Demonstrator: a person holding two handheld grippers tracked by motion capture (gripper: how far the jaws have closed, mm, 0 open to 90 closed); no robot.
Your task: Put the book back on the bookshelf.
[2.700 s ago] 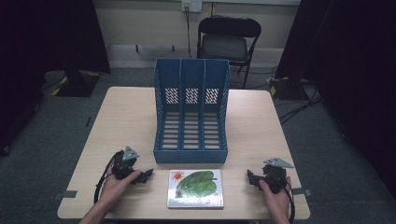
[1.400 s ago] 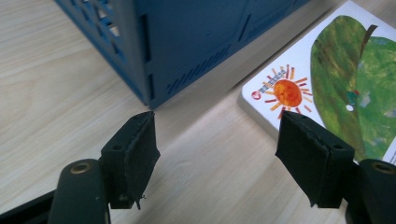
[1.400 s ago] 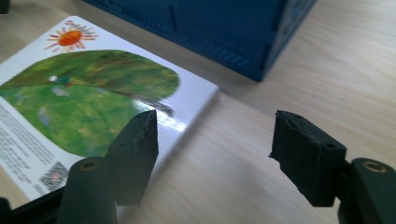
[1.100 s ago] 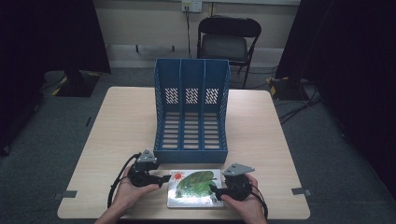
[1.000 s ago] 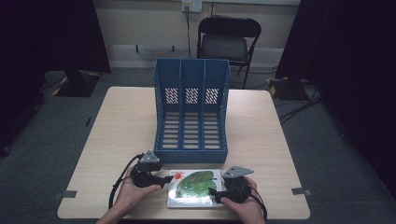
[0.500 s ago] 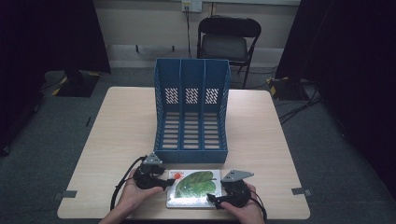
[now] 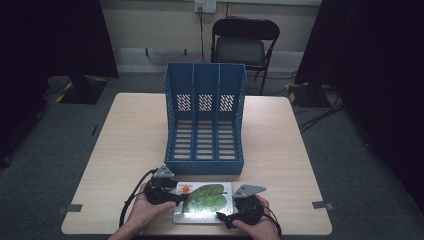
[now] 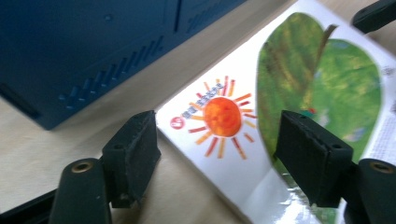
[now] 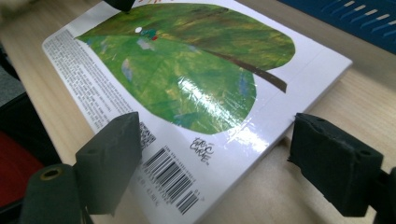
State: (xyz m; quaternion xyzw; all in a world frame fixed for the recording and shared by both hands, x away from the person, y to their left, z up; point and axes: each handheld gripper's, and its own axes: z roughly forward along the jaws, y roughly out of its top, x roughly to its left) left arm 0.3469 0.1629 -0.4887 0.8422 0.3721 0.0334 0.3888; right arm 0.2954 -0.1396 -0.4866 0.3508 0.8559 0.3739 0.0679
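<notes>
Both tongs are standing spread around the book (image 7: 203, 201): left gripper (image 8: 219, 163) straddling its sun corner, right gripper (image 9: 229, 175) straddling the barcode corner signed "Eric Carle".

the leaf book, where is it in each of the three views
High view: the leaf book lies flat at the near table edge, in front of the blue file rack.
Left gripper view: its sun corner lies between the open jaws, at centre right.
Right gripper view: its barcode corner lies between the open jaws, the cover across the middle.
Shared landmark: the green leaf on the cover.
</notes>
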